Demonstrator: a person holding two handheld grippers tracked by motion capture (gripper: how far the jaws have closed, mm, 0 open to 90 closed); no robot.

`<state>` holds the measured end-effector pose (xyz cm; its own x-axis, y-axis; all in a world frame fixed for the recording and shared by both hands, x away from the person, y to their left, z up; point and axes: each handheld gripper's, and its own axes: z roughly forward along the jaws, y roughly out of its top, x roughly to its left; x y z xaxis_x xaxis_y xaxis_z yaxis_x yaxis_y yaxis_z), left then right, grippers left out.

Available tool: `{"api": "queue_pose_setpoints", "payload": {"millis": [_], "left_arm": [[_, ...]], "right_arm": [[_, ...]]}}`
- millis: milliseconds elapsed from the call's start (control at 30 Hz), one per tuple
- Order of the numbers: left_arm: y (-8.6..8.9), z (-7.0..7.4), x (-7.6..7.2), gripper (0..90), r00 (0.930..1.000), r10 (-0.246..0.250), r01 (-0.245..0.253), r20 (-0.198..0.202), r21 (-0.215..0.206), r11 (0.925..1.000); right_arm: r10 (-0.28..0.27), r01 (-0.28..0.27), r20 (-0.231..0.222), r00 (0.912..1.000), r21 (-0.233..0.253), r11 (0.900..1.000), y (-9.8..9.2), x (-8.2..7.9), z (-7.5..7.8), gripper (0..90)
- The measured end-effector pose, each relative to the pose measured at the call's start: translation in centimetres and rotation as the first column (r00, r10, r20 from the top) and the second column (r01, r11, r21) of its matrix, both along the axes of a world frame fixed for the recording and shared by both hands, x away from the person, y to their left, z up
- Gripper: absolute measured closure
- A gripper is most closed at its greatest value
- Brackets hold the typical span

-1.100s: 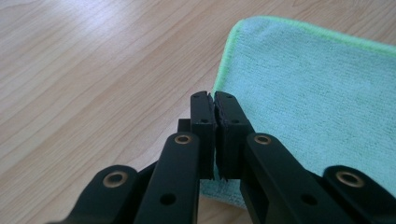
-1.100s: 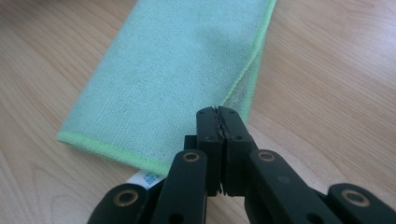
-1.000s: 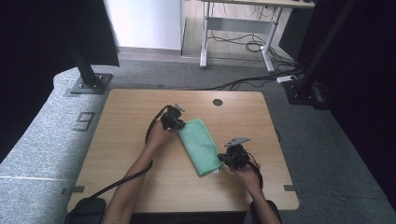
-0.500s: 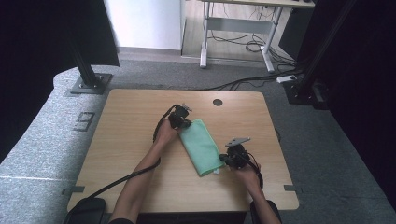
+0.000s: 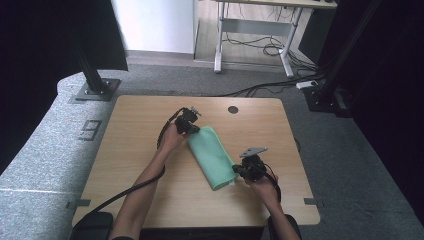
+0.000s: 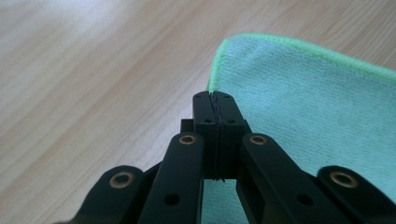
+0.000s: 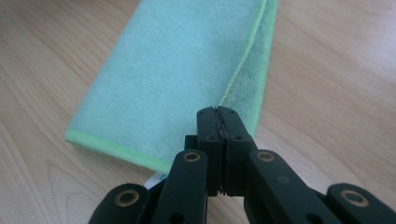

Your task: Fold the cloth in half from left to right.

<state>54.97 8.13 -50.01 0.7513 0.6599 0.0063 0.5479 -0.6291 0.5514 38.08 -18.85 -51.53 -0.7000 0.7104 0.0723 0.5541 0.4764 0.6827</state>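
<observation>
We hold the folded green cloth (image 5: 213,156) on the table (image 5: 130,130), its long axis running between left gripper (image 5: 192,127) and right gripper (image 5: 240,171), jaws pinched on opposite end corners.

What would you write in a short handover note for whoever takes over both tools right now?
Left tool: shut on the far corner of the mint-green folded microfibre cloth.
Right tool: shut on the cloth's near edge.
Cloth lies folded into a long strip, slanting across the middle of the light wooden table.
Done: folded lengthwise, it seems.
Left: probably one more fold, end to end, then release.
</observation>
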Motion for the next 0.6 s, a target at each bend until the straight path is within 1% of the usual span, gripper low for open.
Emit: {"api": "queue_pose_setpoints", "payload": {"millis": [33,100,133,167,200,300,333,367,400,433,467,500,533,567,600], "left_arm": [[0.0,0.0,0.0,89.3,1.0000,0.000,0.000,0.000,0.000,1.0000],[0.0,-0.8,0.1,89.2,0.9999,0.001,-0.001,-0.015,0.012,0.9999],[0.0,-1.4,0.2,89.2,0.9995,0.006,-0.005,-0.032,0.015,0.9999],[0.0,-1.4,0.2,89.0,0.9995,0.006,-0.005,-0.032,0.015,0.9999],[0.1,-1.8,0.2,88.9,0.9993,0.008,-0.007,-0.035,0.017,0.9998],[0.1,-2.0,0.2,88.4,0.9993,0.014,-0.014,-0.034,0.008,0.9999],[0.1,-2.0,0.2,87.4,0.9996,0.017,-0.017,-0.024,0.014,0.9998],[0.1,-2.0,0.2,83.6,0.9996,0.017,-0.017,-0.024,0.014,0.9998],[0.1,-2.0,0.2,83.6,0.9997,0.023,-0.023,-0.011,0.025,0.9994],[0.1,-2.0,0.1,73.6,0.9997,0.026,-0.026,0.001,0.034,0.9991],[0.2,-2.0,0.0,67.0,0.9986,0.043,-0.045,0.031,0.049,0.9978],[0.2,-2.0,0.0,61.8,0.9986,0.043,-0.045,0.031,0.049,0.9978],[0.3,-2.0,-0.1,61.8,0.9979,0.052,-0.053,0.039,0.044,0.9976],[0.4,-2.0,-0.3,51.4,0.9969,0.062,-0.064,0.048,0.030,0.9975],[0.7,-1.8,-0.7,49.6,0.9967,0.064,-0.065,0.050,0.000,0.9979]], "right_arm": [[0.000,0.000,0.000,1.0000,0.000,1.000,0.0,0.0,0.0,87.5],[-0.006,0.006,-0.013,0.9999,-0.008,1.000,0.0,0.1,-0.4,87.4],[-0.014,0.013,-0.022,0.9997,-0.012,1.000,-0.1,0.3,-0.7,87.4],[-0.014,0.014,-0.023,0.9996,-0.015,1.000,-0.2,0.3,-0.8,87.4],[-0.015,0.014,-0.022,0.9996,-0.017,1.000,-0.2,0.4,-0.9,87.4],[-0.028,0.028,-0.015,0.9995,-0.012,1.000,-0.4,0.5,-1.0,87.2],[-0.032,0.032,-0.013,0.9994,-0.014,0.999,-0.5,0.6,-1.0,86.8],[-0.032,0.032,-0.013,0.9994,-0.014,0.999,-0.5,0.6,-1.0,86.8],[-0.034,0.034,-0.008,0.9994,-0.019,0.999,-0.6,0.7,-1.1,85.5],[-0.048,0.047,-0.009,0.9988,-0.044,0.998,-0.6,0.9,-1.5,80.5],[-0.053,0.052,-0.010,0.9986,-0.052,0.997,-0.7,1.0,-1.7,78.3],[-0.053,0.052,-0.010,0.9986,-0.052,0.997,-0.7,1.0,-1.7,78.3],[-0.058,0.057,-0.006,0.9983,-0.053,0.997,-0.8,1.0,-1.8,74.7],[-0.071,0.072,0.024,0.9972,-0.065,0.995,-0.9,1.0,-1.7,66.1],[-0.074,0.077,0.046,0.9962,-0.074,0.994,-1.0,1.0,-1.6,63.2]]}}
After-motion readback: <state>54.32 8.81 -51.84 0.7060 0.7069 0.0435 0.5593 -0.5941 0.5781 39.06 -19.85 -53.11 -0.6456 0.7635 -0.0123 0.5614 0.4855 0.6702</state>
